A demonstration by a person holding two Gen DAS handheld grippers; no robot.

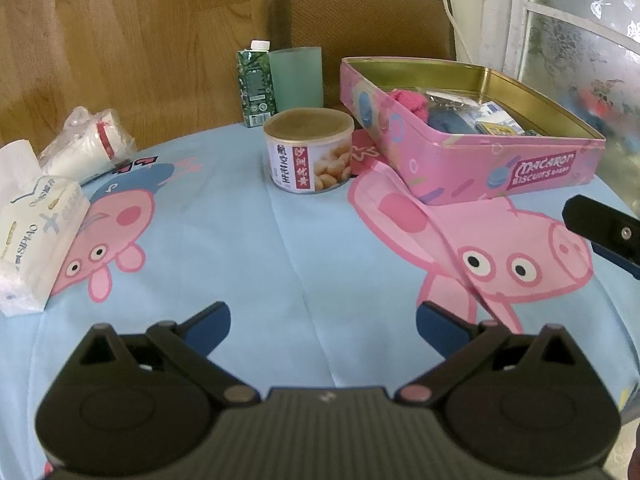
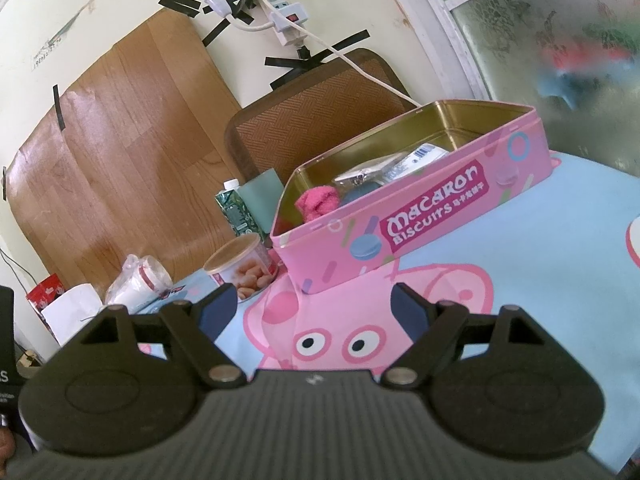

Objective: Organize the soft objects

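Your pink macaron biscuit tin (image 1: pixel 472 152) sits lid-off on the table w/ a crumpled pink fuzzy sock (image 2: pixel 318 203) at its near-left end, a dark blue soft item (image 2: pixel 360 192) just beside it, plus clear packets (image 2: pixel 400 166) further along inside.

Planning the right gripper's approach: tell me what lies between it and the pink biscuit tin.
Nothing: in the right wrist view, only bare pig-print tablecloth lies between the open right gripper and the pink biscuit tin.

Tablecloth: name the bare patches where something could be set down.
Free: the tablecloth between the tissue pack and the pink tin, in front of the nut can. Crowded: the back edge, with carton, cup and bagged cups.
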